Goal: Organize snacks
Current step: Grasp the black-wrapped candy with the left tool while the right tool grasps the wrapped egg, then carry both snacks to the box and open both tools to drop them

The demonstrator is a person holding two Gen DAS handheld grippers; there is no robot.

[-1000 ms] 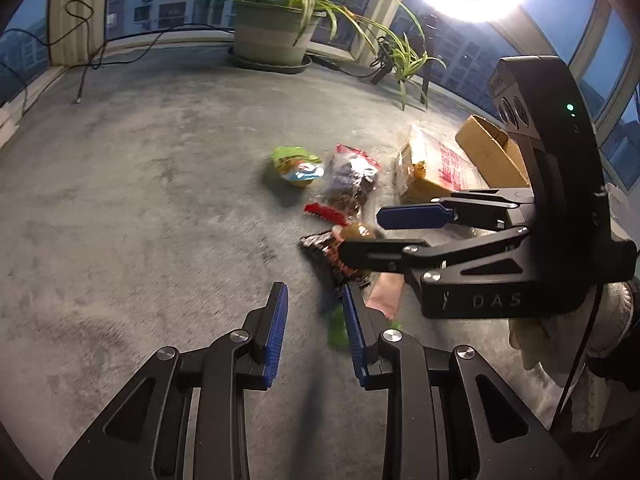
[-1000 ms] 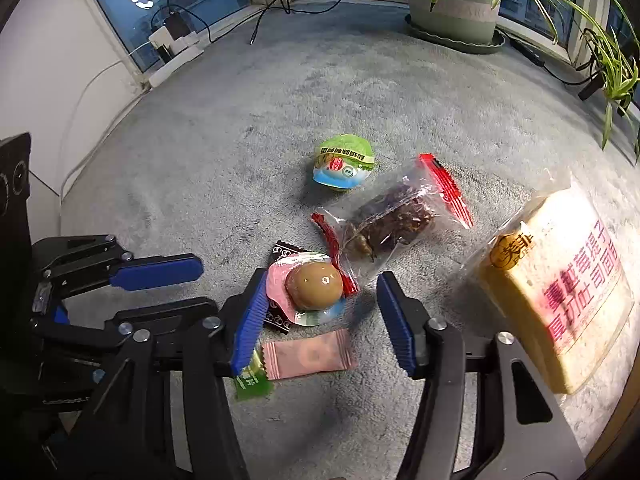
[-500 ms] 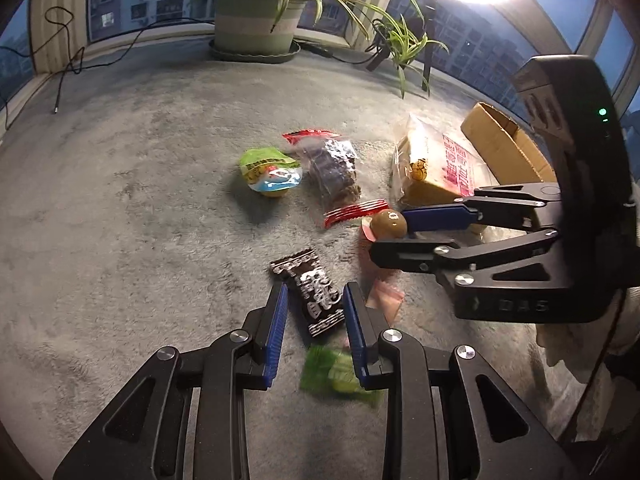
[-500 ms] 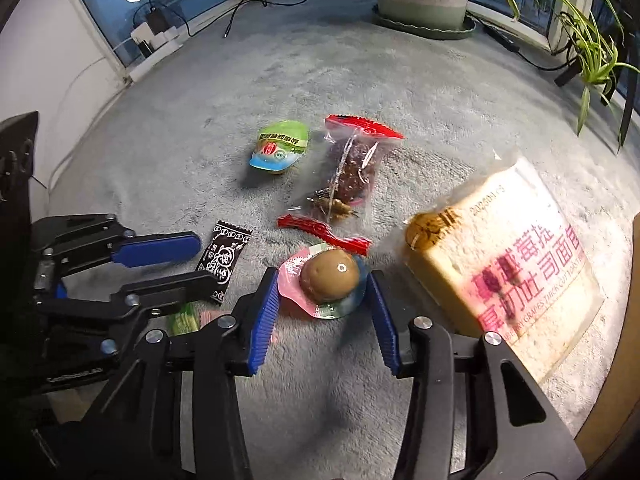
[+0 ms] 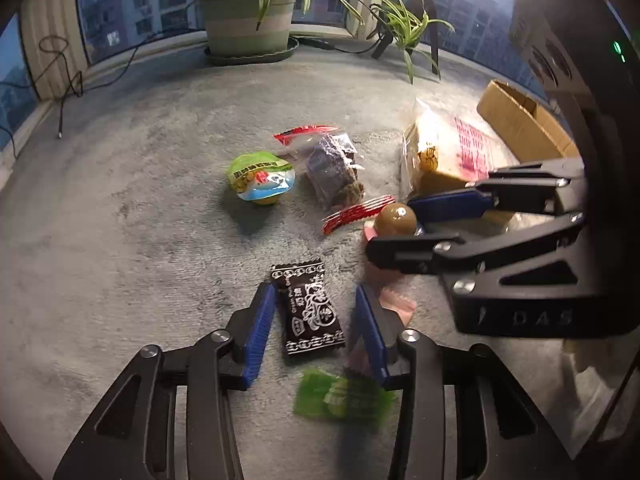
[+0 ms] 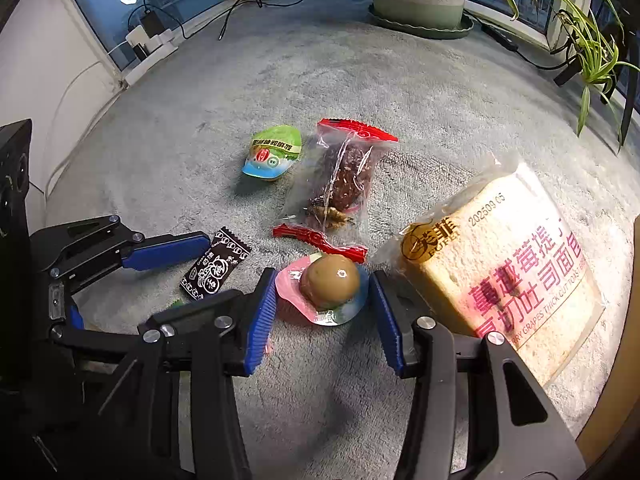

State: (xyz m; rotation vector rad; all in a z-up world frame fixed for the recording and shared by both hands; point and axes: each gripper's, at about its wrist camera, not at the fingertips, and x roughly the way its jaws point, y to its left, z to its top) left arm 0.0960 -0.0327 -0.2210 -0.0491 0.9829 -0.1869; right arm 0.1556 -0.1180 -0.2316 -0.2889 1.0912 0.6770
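Carpet (image 5: 120,240): black candy packet (image 5: 310,312) between left gripper (image 5: 316,332) jaws, untouched.

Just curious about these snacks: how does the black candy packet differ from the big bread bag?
The black candy packet is small, flat and opaque with white print; the bread bag is far bigger, thick and clear with pink lettering. The packet lies between the left gripper's open fingers; the bread lies outside both grippers. Both rest on carpet.
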